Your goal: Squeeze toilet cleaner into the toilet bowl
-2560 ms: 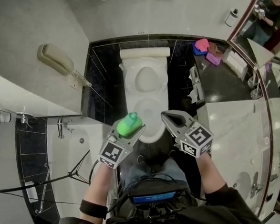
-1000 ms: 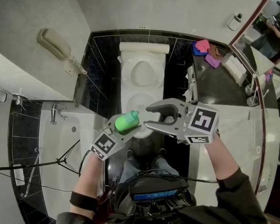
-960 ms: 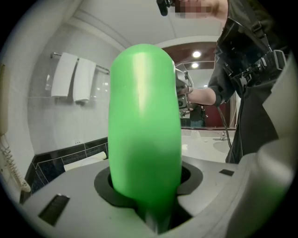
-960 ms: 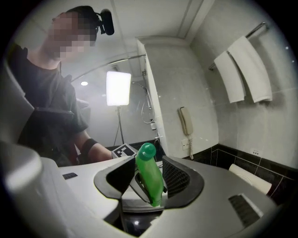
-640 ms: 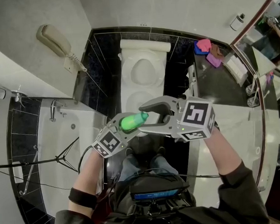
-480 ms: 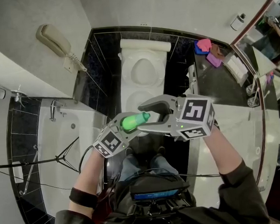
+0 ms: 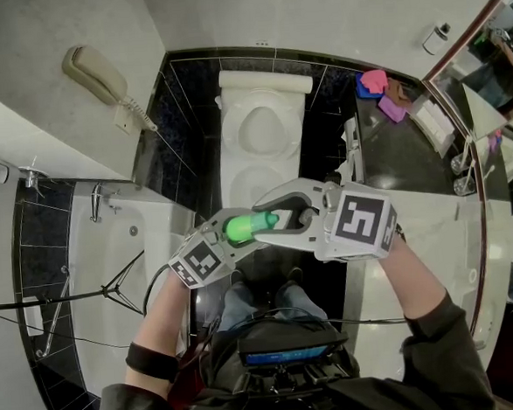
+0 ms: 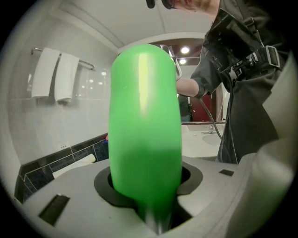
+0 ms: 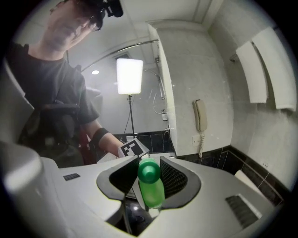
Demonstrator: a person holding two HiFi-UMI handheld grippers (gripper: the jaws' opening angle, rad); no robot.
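Observation:
A green toilet-cleaner bottle [image 7: 239,228] lies nearly level in front of me, cap end to the right, above the front of the white toilet [image 7: 257,184]. My left gripper [image 7: 235,234] is shut on the bottle's body [image 8: 144,125], which fills the left gripper view. My right gripper [image 7: 272,220] reaches in from the right; its jaws have just been closing, with the cap end [image 9: 149,171] between them and both pads against it. The toilet bowl is partly hidden behind both grippers.
A wall telephone [image 7: 99,79] hangs at the left. A bathtub [image 7: 130,279] and a tripod stand [image 7: 114,297] lie lower left. A dark counter with pink and purple cloths [image 7: 375,84] is at the right, next to a pale vanity top [image 7: 423,206].
My right gripper swung left to the bottle and its jaws closed around the cap end. The left gripper tipped the bottle so the cap points right.

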